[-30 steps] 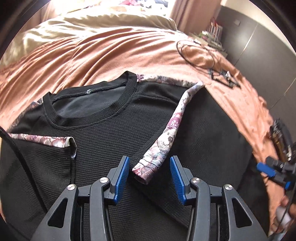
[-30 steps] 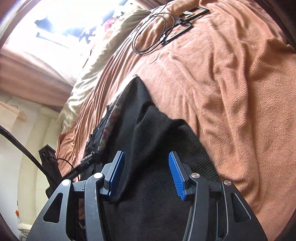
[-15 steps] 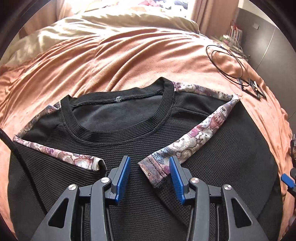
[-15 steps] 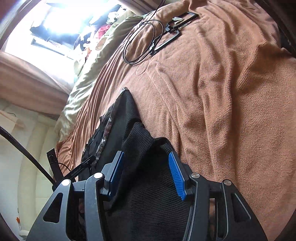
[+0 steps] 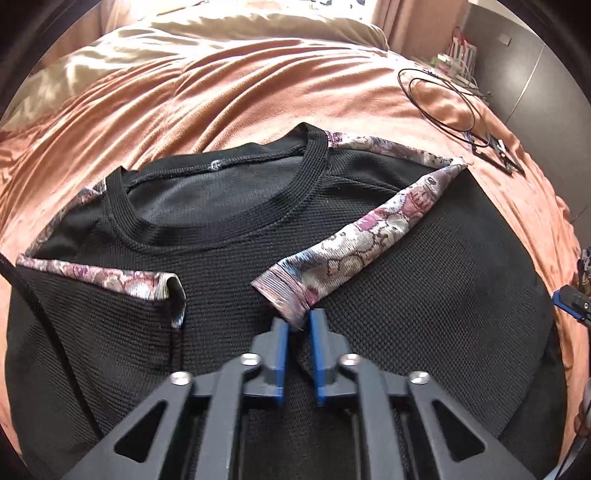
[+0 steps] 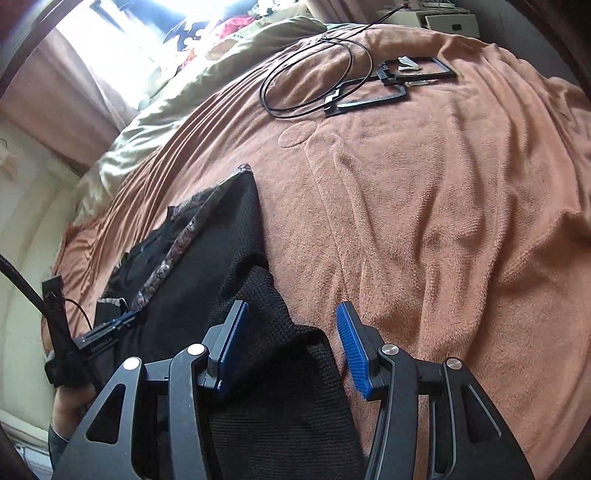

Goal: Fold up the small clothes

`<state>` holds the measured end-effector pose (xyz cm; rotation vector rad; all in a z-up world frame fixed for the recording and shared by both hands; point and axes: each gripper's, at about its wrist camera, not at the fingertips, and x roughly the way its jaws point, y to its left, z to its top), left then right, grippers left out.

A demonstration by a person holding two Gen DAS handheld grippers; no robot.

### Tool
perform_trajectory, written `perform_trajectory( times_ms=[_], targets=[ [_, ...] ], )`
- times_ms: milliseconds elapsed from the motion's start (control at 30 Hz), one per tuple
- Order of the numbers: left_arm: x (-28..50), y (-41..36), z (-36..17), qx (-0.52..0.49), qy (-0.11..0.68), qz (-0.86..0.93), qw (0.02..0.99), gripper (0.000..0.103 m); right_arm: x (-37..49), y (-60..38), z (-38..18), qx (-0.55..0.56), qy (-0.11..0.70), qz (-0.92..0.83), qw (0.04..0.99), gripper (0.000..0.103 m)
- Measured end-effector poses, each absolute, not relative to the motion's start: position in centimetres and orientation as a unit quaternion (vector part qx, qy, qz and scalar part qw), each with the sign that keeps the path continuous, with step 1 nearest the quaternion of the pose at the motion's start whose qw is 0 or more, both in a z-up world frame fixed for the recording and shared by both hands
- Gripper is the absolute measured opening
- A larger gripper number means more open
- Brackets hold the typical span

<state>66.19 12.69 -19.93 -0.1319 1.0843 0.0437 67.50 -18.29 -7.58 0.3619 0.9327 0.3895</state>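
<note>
Black knit top (image 5: 406,280) lies spread flat on the orange blanket (image 5: 258,92), neckline away from the left wrist camera, with both floral sleeves folded in over the chest. The floral sleeve (image 5: 354,240) on the top's right-hand side, as that view shows it, runs diagonally down from the shoulder, and its ribbed cuff ends right at the tips of the left gripper (image 5: 299,325). Those jaws stand almost together, a thin slot between the blue pads, and the cuff's lower corner sits pinched between the tips. The other floral sleeve (image 5: 110,277) lies across the top's opposite side, apart from the gripper.

In the right wrist view a raised fold at the edge of the top (image 6: 280,332) stands between the pads of the right gripper (image 6: 291,325). Its jaws are about half open; the fabric rests against the left blue pad (image 6: 231,343), while the right pad is clear of it over the blanket (image 6: 443,221).

Beyond the top, farther up the blanket, lie a looped black cable (image 6: 314,70) and flat black frames (image 6: 391,88). A beige duvet (image 5: 221,33) is bunched past the blanket's far edge.
</note>
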Motion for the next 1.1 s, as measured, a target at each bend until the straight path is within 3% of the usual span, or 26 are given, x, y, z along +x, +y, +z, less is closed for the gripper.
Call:
perform_trajectory(
  times_ms=[467, 700, 1100],
  targets=[
    [68.1, 14.1, -19.2, -0.062, 0.507, 0.049, 0.858, 0.007, 67.3, -17.0, -6.5, 0.143, 0.441, 0.185, 0.866, 0.048],
    [65.6, 14.1, -17.4, -0.068, 0.501, 0.031, 0.862, 0.007, 68.1, -15.3, -7.9, 0.07, 0.459, 0.135, 0.875, 0.047],
    [60.1, 16.9, -12.8, -0.088, 0.486, 0.04, 0.868, 0.009, 65.2, -16.5, -5.4, 0.107, 0.444, 0.136, 0.879, 0.047]
  ],
)
